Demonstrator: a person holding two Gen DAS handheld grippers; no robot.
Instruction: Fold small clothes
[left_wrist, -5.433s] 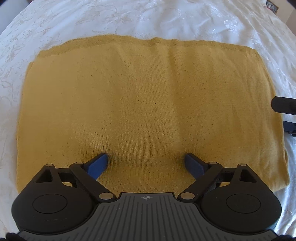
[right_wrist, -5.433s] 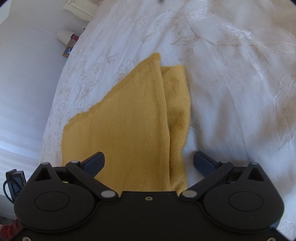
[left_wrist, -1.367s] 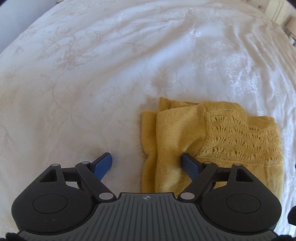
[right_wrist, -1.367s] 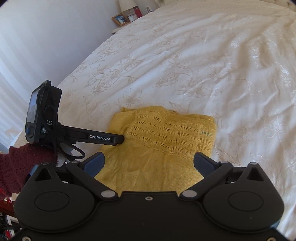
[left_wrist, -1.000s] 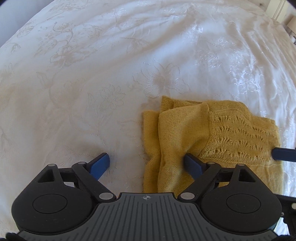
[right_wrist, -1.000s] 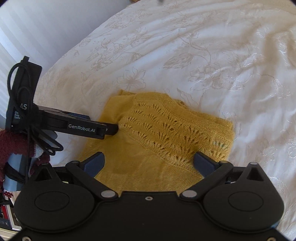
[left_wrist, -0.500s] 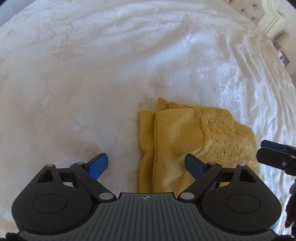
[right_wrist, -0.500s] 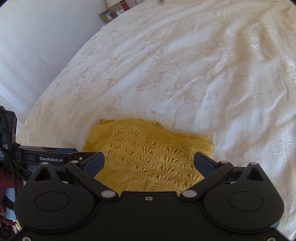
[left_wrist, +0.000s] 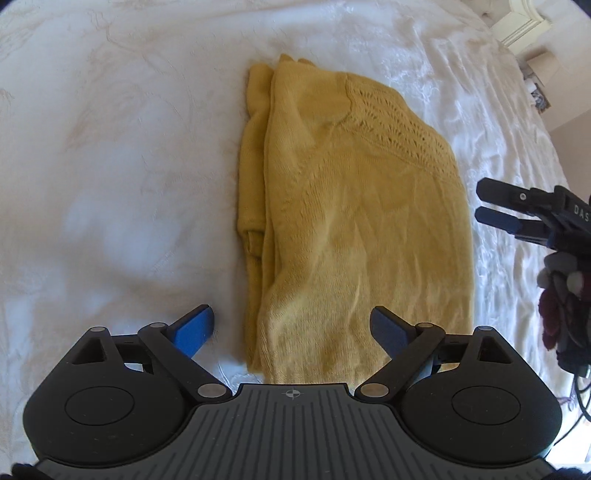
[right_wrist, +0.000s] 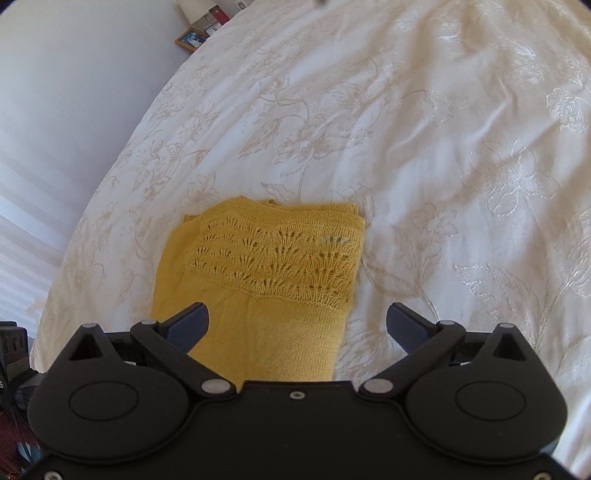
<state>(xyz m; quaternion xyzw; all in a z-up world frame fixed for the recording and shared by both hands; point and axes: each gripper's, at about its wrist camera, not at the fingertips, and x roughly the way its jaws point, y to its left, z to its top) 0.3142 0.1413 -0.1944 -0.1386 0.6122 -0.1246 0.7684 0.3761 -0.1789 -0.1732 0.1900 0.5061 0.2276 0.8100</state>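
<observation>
A mustard-yellow knit garment (left_wrist: 351, 206) lies folded into a narrow rectangle on the white bed, with a lace-pattern band near its far end. It also shows in the right wrist view (right_wrist: 266, 273). My left gripper (left_wrist: 291, 325) is open and empty, jaws wide apart over the garment's near end. My right gripper (right_wrist: 297, 325) is open and empty, just above the garment's near right edge. The right gripper's fingers (left_wrist: 506, 206) show at the right edge of the left wrist view, beside the garment and apart from it.
The white embroidered bedspread (right_wrist: 424, 147) spreads all around the garment. A dark red knitted item (left_wrist: 561, 310) sits at the right edge. A bedside table with a picture frame (right_wrist: 190, 38) stands by the wall at the far left.
The garment went from one wide spread layer to a narrow folded stack. In the last second both grippers drew back toward its near end and the left one dropped closer.
</observation>
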